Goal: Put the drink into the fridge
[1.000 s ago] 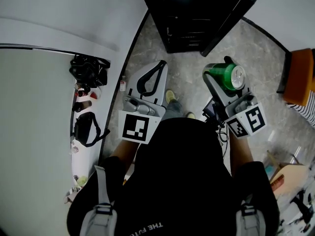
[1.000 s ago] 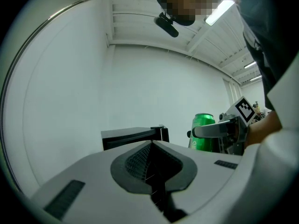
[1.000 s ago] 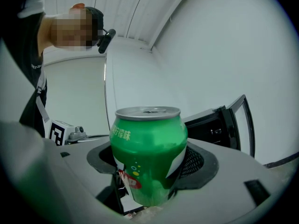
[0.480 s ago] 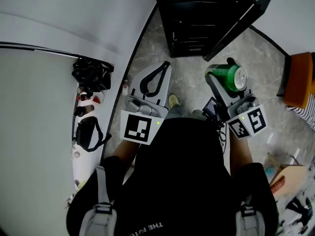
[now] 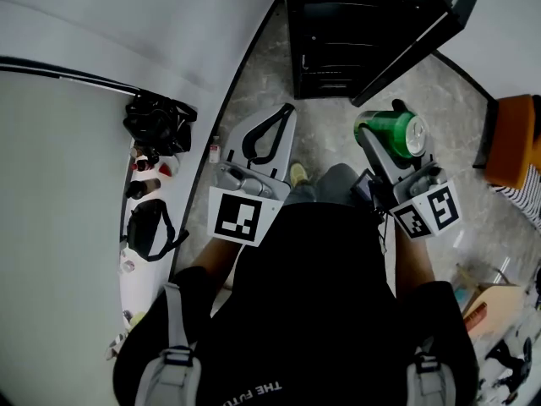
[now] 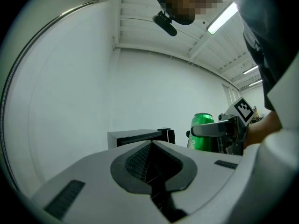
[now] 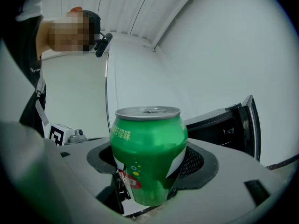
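A green drink can (image 5: 393, 134) lies on its side in the head view, with my right gripper (image 5: 379, 127) shut on it. In the right gripper view the can (image 7: 148, 155) stands between the two jaws, silver top up. The black fridge (image 5: 351, 32) stands just ahead on the floor, its door (image 5: 427, 32) swung open to the right. The right gripper view shows the fridge (image 7: 219, 127) behind the can. My left gripper (image 5: 286, 110) is held level beside the right one, shut on nothing. In the left gripper view its pads (image 6: 150, 169) meet, and the can (image 6: 202, 130) shows to the right.
A white counter (image 5: 68, 184) runs along the left, with black bags (image 5: 156, 121) and small items at its edge. An orange seat (image 5: 514, 138) stands at the right. A cardboard box (image 5: 486, 299) and clutter lie at the lower right. Grey stone floor (image 5: 325, 134) lies between.
The fridge has drawn nearer and shifted right in the head view as the person stepped forward. Both grippers keep their pose; the can stays held.
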